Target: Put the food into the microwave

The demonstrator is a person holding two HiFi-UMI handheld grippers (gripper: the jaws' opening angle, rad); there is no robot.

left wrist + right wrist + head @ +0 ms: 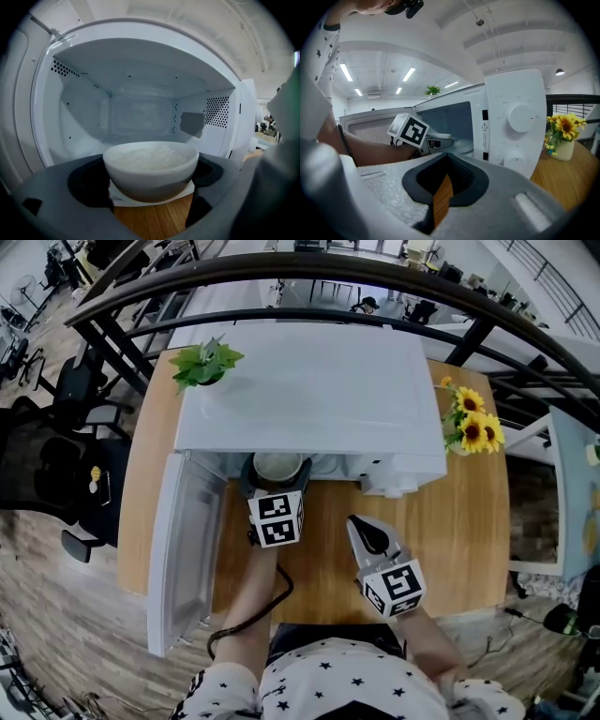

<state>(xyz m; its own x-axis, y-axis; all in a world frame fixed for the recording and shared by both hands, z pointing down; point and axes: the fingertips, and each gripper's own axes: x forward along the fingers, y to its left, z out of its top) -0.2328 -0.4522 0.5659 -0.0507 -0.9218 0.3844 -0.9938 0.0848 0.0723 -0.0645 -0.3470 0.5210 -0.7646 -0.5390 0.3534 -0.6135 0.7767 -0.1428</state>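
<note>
Left claw clamped on rice bowl, right at the microwave mouth. Counter shows beneath it, so it's not inside yet. Door swung wide left. Right claw pinched to a slit, empty, parked by the control panel. Suggest: keep bowl level, clear the sill, go straight in, set down mid-floor, then release and back out straight.

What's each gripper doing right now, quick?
Left gripper: shut on the bowl of rice, at the open microwave.
Right gripper: shut, empty.
</note>
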